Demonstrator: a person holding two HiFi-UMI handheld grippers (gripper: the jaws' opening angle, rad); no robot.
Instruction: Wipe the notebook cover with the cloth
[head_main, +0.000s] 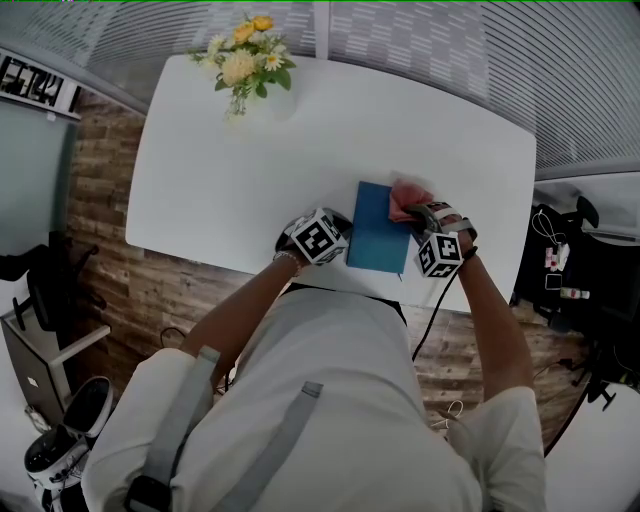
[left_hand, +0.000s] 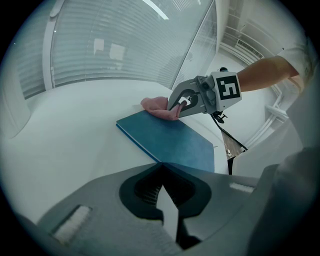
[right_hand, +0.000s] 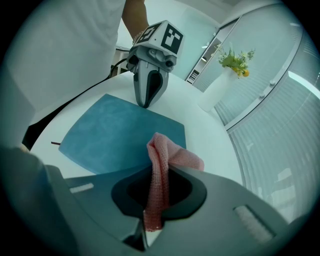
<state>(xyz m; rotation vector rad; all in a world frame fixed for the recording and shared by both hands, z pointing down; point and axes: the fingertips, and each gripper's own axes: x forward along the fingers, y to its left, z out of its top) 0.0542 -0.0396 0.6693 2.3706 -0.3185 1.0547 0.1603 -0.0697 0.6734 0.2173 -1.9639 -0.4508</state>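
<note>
Okay, nearest first. The left gripper (left_hand: 160, 165) has its jaws closed to a point with nothing between them, tip down at the left edge of the blue notebook (head_main: 378, 230). It looks to be pinning the cover, though I can't confirm real contact from these angles.

The right gripper (right_hand: 162, 170) is clamped tight on the pink cloth (right_hand: 159, 150), which bunches out past the jaws and sits at the notebook's far right corner.

The notebook lies flat and closed near my edge of the white table (head_main: 220, 180), between the two grippers, long axis running away from me. So nearly all the cover lies toward me and to the left of the cloth. My read is that the wipe has to drag back along that long axis, with the right gripper doing it and the left just bracing.

Beyond that, a vase of flowers (head_main: 245, 55) stands at the far edge, well apart.
</note>
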